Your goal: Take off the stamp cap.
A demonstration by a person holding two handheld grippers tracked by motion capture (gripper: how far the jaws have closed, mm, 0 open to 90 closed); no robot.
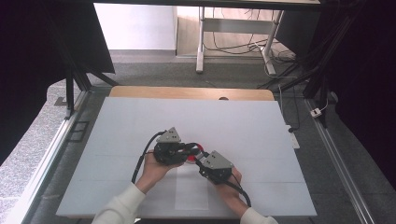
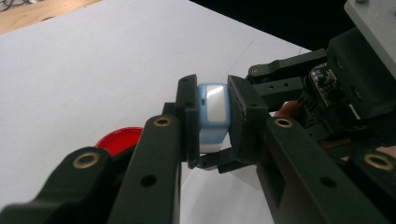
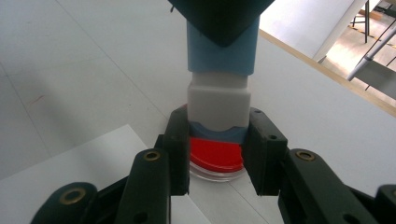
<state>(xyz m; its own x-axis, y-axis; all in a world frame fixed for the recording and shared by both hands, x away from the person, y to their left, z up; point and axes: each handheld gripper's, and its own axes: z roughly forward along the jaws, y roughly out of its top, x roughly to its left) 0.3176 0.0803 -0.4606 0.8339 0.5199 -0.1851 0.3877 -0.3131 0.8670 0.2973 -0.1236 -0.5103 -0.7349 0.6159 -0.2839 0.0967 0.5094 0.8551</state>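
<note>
1. The left fingers are clamped on the pale blue end of a small block, one pad on each side of it.
2. In the left gripper view the block's glossy white face sits between the pads and points toward the camera.
3. The right fingers are closed on the other end of the same block; both pads press its lower blue-grey edge, just under the white middle section.
4. In the right gripper view the block stands up from between these fingers: blue-grey base, white middle, pale blue top, and the top disappears into the dark left fingers above.
5. So the block is held off the worktop, bridged between the two pairs of fingers.
6. Just behind and below the right fingers lies a red lid on a clear rim, resting on the worktop.
7. From the left fingers the same lid shows to their lower left, partly hidden by the finger.
8. In the high view the two grippers, left and right, meet tip to tip over the lid, near the middle of the white worktop.
9. A hand holds each gripper from the near edge; the sleeves are white.
</note>
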